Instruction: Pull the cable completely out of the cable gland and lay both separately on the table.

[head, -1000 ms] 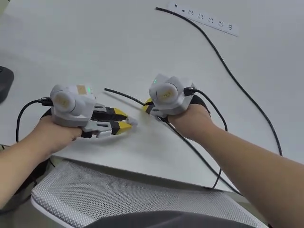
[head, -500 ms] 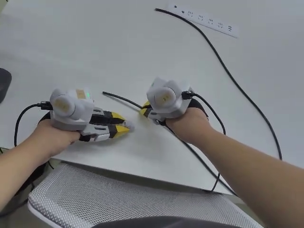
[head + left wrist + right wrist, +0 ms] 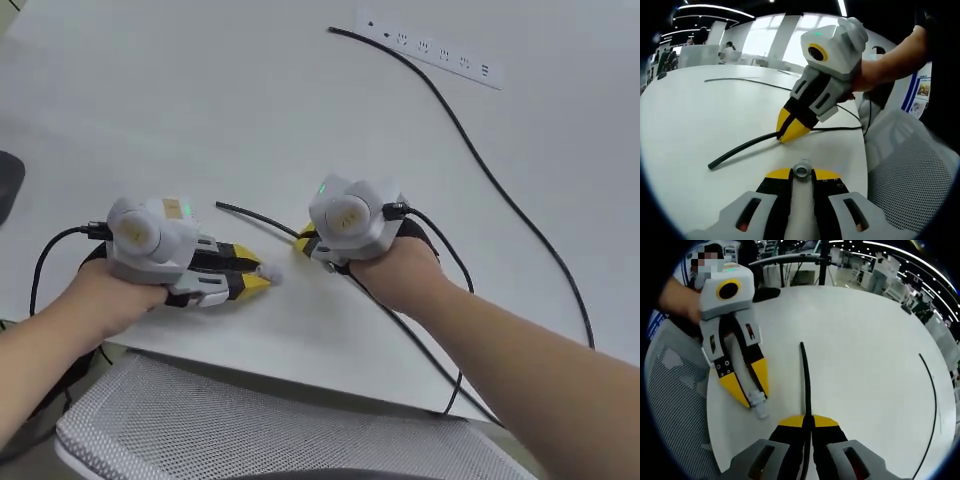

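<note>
Nearest the person, a grey mesh chair point(image 3: 260, 420) sits below the edge of a smooth, matte white tabletop point(image 3: 180, 90) with a rounded end. Low over that edge, the left gripper point(image 3: 258, 278) has its yellow-tipped fingers point(image 3: 827, 175) pressed onto a small, pale, round plastic cable gland point(image 3: 801, 169), which juts out past the tips. Just beside it, the right gripper point(image 3: 303, 238) has its fingers point(image 3: 824, 421) pinching a thin black rubbery cable point(image 3: 805, 375). The cable stretches forward from that grip and lies on the tabletop. Its bare free end is clear of the gland, and nothing is threaded through the gland. Farther off, a second black cord point(image 3: 490, 175) curves across the tabletop to a white power strip point(image 3: 430, 45) near the far edge. Beyond the tabletop, the gripper views show a bright open office with strip ceiling lights point(image 3: 715, 9) and large windows.
</note>
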### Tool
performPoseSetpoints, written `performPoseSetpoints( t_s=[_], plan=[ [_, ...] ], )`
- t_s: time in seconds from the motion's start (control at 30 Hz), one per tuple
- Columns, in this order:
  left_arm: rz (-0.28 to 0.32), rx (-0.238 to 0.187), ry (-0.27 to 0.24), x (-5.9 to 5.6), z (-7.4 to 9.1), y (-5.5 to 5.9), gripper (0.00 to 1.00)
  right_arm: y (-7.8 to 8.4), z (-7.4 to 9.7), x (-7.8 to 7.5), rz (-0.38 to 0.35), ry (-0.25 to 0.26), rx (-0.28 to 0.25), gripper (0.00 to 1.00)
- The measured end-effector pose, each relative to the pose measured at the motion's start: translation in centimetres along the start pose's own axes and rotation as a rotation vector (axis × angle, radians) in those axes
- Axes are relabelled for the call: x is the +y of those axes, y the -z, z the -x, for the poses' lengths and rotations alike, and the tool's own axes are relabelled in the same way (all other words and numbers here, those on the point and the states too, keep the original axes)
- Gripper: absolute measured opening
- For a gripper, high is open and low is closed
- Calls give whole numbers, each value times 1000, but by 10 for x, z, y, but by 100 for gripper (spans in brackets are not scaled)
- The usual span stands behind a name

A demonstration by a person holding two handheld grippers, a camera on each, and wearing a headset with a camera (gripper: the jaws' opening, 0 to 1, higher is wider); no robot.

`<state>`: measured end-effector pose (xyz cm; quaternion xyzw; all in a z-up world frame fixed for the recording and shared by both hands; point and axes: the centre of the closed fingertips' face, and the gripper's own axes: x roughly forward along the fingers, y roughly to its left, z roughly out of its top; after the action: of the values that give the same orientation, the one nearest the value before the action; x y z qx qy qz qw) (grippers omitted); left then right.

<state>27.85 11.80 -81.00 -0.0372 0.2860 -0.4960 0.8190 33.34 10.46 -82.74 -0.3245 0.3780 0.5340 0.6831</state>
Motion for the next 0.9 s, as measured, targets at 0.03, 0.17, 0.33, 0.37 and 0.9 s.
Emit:
performPoseSetpoints(
  t_s=[0.03,0.17,0.33,0.37,0.9],
  plan=[
    [1,1,0,0,0,0,15,0,0,0,-1,-1,-1,0],
    [-8,4,-5,1,0,0,16,0,0,0,-9,-4,-7,0],
    [-15,-3,-12,1,0,-1,18,0,0,-1,-11,-4,-8,0],
    [-24,-2,-11,1,-1,-2,18,0,0,-1,-10,-4,-7,0],
    [-20,-6,-23,1,3,-7,20,-2,1,-1,2,16,0,4]
  ],
)
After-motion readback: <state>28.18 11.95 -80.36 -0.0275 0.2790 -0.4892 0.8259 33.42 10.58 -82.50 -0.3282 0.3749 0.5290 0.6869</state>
